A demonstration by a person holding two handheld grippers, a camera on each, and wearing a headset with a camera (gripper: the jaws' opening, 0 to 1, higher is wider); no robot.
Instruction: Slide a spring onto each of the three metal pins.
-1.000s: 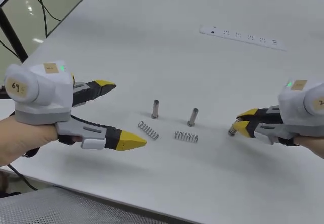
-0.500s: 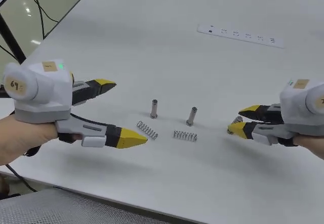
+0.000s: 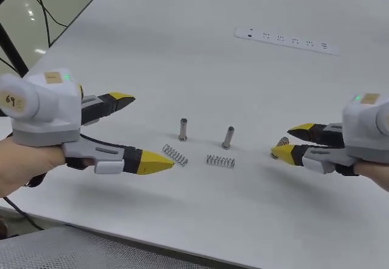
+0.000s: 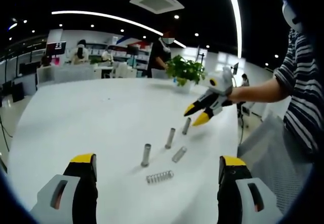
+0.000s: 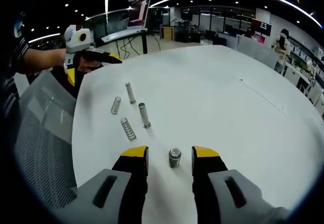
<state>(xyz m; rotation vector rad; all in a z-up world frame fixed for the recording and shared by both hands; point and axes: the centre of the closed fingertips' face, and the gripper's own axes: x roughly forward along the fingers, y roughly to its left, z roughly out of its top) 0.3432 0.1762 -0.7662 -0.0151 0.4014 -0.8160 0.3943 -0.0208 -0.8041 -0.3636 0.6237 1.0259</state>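
Observation:
Two bare metal pins [image 3: 183,129] [image 3: 228,137] stand upright mid-table, each with a loose spring [image 3: 175,155] [image 3: 220,161] lying in front of it. A third pin [image 5: 174,158], with what looks like a spring coiled round it, stands between the parted fingers of my right gripper [image 5: 170,153], untouched. In the head view that gripper [image 3: 282,143] is open at the right, half hiding this pin. My left gripper [image 3: 144,130] hangs wide open left of the springs, holding nothing. From the left gripper view, a pin [image 4: 146,154] and a spring [image 4: 159,176] lie ahead of my left gripper [image 4: 158,159].
A white power strip [image 3: 285,40] lies at the back right of the white table [image 3: 182,50]. The table's left edge runs past black cables [image 3: 42,14]. A grey chair back [image 3: 73,251] sits below the near edge. People stand far behind.
My right gripper has gone from shut around the third pin to open, and has drawn slightly back. The left gripper has barely moved. The head camera has shifted a little.

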